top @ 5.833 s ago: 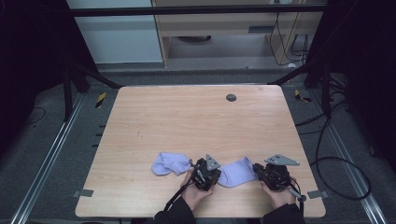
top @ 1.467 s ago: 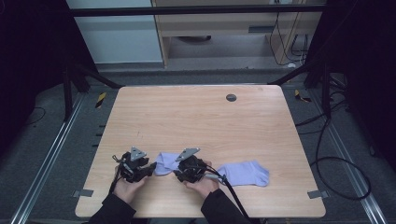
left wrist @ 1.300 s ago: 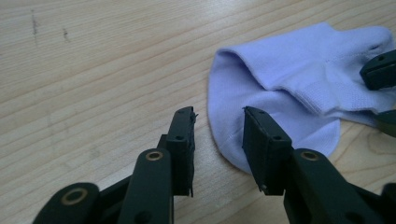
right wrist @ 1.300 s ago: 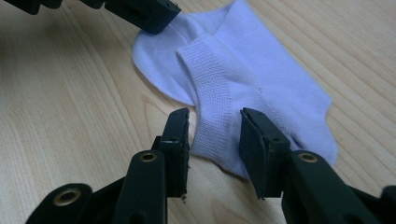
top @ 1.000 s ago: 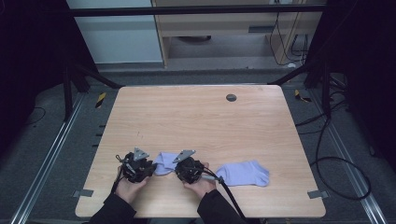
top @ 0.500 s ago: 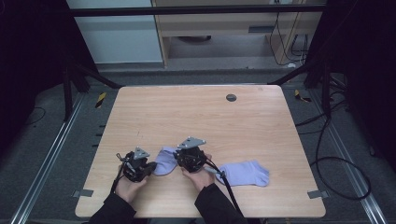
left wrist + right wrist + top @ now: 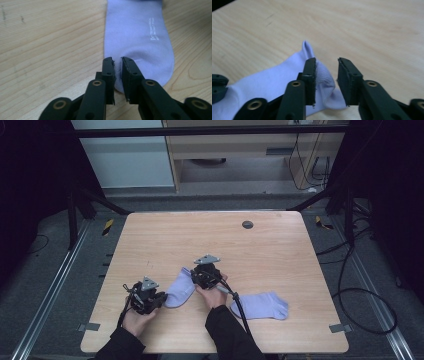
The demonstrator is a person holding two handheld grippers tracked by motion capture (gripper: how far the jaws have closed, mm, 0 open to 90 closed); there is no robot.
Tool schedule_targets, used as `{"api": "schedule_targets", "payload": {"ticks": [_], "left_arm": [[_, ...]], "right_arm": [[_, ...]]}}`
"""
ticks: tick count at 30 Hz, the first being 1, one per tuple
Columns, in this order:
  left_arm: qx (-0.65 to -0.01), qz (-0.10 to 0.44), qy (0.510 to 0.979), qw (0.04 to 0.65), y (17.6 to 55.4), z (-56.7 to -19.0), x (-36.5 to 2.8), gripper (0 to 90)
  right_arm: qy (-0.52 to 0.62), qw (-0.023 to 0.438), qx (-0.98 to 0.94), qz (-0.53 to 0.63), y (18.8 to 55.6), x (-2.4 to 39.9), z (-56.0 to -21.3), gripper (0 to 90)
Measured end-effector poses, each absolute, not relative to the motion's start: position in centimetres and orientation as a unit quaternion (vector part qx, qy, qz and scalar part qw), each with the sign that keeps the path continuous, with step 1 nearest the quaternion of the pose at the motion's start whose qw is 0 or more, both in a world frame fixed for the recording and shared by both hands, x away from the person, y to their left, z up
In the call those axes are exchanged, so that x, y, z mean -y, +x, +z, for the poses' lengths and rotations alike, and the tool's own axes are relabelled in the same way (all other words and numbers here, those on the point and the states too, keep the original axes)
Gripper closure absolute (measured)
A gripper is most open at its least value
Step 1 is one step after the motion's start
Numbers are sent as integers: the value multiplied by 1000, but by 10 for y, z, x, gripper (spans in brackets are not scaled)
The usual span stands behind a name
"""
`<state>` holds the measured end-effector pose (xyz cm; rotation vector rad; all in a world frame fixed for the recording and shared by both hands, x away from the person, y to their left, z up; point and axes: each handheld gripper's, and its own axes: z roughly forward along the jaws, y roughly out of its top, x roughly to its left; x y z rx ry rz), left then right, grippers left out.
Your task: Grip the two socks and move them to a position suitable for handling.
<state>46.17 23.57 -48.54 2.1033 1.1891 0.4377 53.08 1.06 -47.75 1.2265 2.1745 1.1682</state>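
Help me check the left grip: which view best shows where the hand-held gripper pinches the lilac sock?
The left gripper view: the left hand-held gripper is shut on the sock's rounded end, fabric bunched between the jaws. The high view shows the contact small and partly hidden. The right gripper view shows the sock's other end.

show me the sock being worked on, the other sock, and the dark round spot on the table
held sock (image 7: 180, 289), high view, middle of its foot part
second sock (image 7: 261, 306), high view, middle of its body
dark round spot (image 7: 247, 224), high view, its centre
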Motion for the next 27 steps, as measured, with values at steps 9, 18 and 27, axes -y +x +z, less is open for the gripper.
{"api": "schedule_targets", "payload": {"ticks": [9,18,27], "left_arm": [[-482,170,789,341,455,-481,-243,637],[-482,158,799,323,455,-487,-235,675],[-488,140,801,318,460,-489,-235,864]], "right_arm": [[431,183,-783,410,539,6,-467,607],[437,174,-807,359,554,1,-498,651],[446,167,-803,358,550,-1,-498,872]]}}
